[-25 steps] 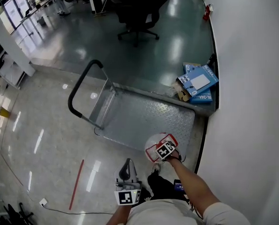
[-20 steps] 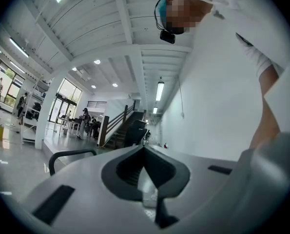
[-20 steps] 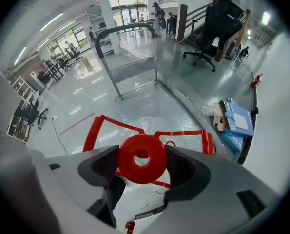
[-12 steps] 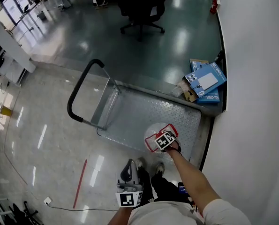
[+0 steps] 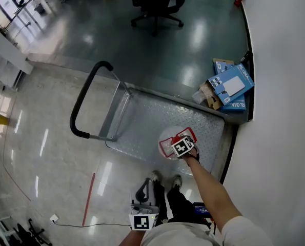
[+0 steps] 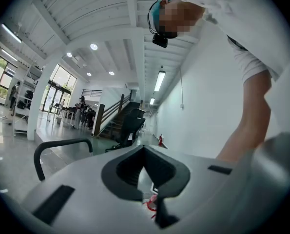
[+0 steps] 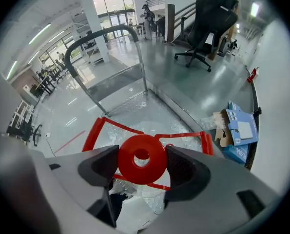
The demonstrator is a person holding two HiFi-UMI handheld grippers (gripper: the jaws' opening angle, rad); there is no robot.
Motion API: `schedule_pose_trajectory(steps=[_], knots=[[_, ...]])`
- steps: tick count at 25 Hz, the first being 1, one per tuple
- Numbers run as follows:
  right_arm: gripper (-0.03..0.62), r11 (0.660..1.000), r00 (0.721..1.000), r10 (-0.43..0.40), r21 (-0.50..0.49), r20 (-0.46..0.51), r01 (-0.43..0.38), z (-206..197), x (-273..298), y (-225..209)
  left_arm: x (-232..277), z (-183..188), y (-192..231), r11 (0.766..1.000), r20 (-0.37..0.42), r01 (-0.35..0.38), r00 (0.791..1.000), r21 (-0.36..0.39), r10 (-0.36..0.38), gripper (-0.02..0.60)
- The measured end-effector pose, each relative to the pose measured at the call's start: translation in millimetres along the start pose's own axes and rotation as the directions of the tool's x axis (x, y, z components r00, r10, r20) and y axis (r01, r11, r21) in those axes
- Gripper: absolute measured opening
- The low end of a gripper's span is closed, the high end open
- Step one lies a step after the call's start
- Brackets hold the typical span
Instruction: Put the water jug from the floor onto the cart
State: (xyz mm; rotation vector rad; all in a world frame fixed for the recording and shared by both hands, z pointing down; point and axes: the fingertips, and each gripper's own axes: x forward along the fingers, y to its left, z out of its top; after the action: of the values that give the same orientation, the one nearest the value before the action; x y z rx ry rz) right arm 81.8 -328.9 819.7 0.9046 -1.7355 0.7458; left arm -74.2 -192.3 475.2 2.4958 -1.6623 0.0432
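Placing step. Right gripper (image 7: 141, 164) jaws clamped on the red cap (image 7: 141, 150) of the water jug (image 5: 167, 139), which sits below the jaws over the cart (image 5: 142, 119) deck; contact unclear. Left gripper (image 6: 145, 177) jaws together, empty. Next move probably: settle jug, then release.

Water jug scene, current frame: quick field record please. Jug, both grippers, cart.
jug: clear water jug with red cap, over the near end of the cart deck; set down or not, cannot tell
right gripper: shut on the cap
left gripper: shut, empty, low by the person's body
cart: grey metal platform cart, black loop handle at its left end
nearby: blue cardboard boxes against the white wall
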Motion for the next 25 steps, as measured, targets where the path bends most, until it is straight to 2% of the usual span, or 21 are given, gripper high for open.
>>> schedule_pose_trajectory(steps=[4,11,18,25], knots=[[0.299,1.000,1.000,0.013,-0.002,-0.014,-0.013,12,2,-5,17,-5,12,1.000,-0.010,0.000,1.000,-0.011,0.000,0.003],[0.299,1.000,0.999,0.017,-0.004,-0.030,-0.017,-16,-2,1,29,-4,25,1.000,-0.008,-0.016,1.000,-0.026,0.016,0.003],[0.299,1.000,1.000,0.006,0.004,0.016,-0.007,-30,-8,3,24,0,22,1.000,0.020,-0.023,1.000,-0.012,0.023,0.003],[0.298,0.998,0.994,-0.054,-0.006,0.092,0.055,-29,-39,0,17,6,12,1.000,0.036,-0.008,0.999,-0.008,0.008,0.003]])
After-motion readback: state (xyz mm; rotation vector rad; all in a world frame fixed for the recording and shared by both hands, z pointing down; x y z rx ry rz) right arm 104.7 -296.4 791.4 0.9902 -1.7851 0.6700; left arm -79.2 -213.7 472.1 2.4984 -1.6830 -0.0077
